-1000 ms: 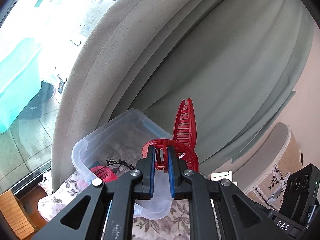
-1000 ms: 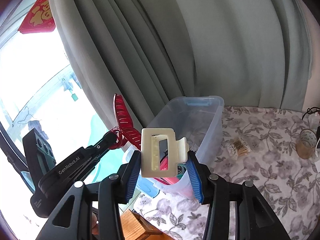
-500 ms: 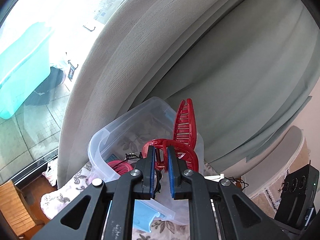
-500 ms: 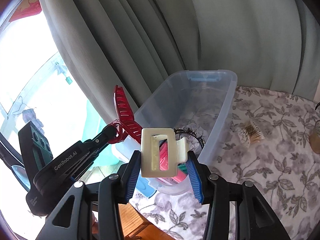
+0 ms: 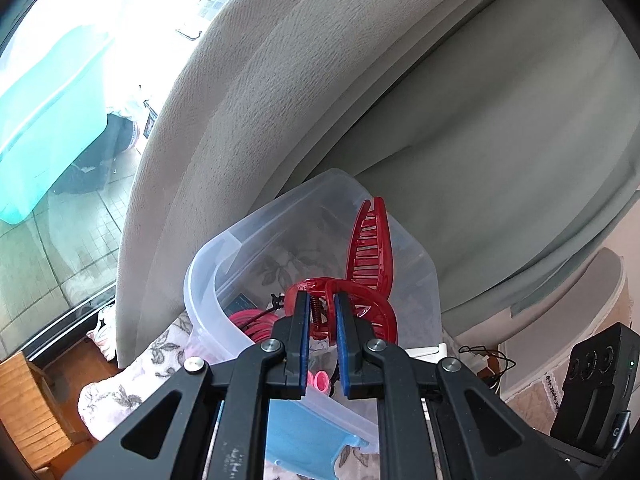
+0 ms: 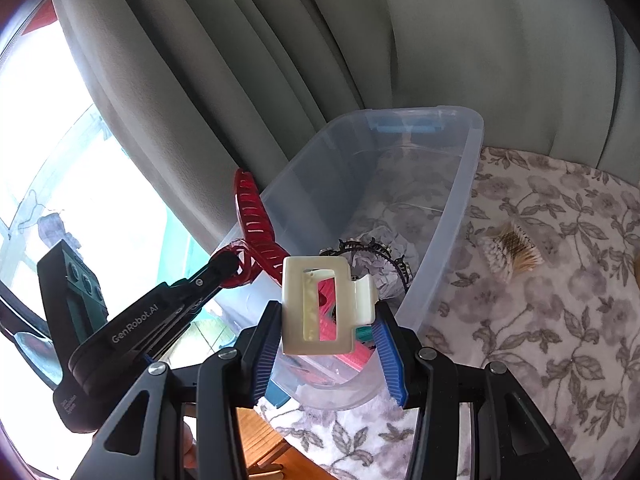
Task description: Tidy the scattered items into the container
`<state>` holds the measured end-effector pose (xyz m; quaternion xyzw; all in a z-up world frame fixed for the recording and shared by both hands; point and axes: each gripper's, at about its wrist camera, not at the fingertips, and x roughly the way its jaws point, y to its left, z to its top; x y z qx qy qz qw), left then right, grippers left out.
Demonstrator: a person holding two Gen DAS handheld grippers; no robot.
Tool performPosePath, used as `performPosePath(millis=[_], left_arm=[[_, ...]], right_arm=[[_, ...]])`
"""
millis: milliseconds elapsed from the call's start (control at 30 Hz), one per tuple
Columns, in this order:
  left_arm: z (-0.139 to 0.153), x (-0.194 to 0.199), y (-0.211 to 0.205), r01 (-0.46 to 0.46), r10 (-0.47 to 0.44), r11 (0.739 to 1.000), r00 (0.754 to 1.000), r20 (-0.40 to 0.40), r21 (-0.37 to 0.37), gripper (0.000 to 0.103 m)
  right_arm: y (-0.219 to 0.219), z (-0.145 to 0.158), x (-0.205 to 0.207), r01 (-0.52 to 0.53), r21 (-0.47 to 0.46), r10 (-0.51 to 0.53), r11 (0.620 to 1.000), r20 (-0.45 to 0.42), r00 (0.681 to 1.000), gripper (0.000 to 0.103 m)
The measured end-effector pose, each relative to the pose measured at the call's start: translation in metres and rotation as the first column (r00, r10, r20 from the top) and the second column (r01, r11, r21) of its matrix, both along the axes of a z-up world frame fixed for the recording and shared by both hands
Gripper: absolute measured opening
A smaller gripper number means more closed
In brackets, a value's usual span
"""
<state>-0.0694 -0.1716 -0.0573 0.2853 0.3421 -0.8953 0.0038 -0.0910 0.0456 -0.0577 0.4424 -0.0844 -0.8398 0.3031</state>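
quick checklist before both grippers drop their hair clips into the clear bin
1. Left gripper clamped on the red hair clip: ok.
2. Right gripper clamped on the cream hair clip: ok.
3. Clear bin open, no lid on: ok.
4. Bare floor space in the bin's far half: ok.
5. Both clips directly over the bin opening: cannot tell.
6. Cotton swabs still on the floral cloth, outside the bin: not ok.

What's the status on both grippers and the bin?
Left gripper shut on red hair clip. Right gripper shut on cream claw clip. Both over clear bin. Nothing blocking.
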Motion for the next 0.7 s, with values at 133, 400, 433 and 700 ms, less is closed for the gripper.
performPosePath(millis=[133,400,433,700], left_arm=[[-0.004,-0.004,-0.001,-0.003,0.003,1.0,1.0,0.009,0.003,0.012],[-0.003,-0.009,0.0,-0.008,0.008,1.0,1.0,0.002,-0.026,0.012],[-0.002,-0.01,0.001,-0.008,0.008,1.0,1.0,0.002,-0.03,0.012],[-0.002,-0.013,0.004,-0.006,0.006,0.999,1.0,-0.004,-0.043,0.012]], right_arm=[[-0.004,-0.004,-0.006,-0.001,-0.003,0.001,1.0,0.006,1.0,0.049],[-0.011,-0.011,-0.013,-0.007,0.007,0.008,1.0,-0.009,1.0,0.049],[-0.011,-0.011,-0.013,-0.008,0.009,0.008,1.0,-0.012,1.0,0.049],[-0.014,-0.011,-0.015,-0.009,0.028,0.009,1.0,-0.026,1.0,0.049]])
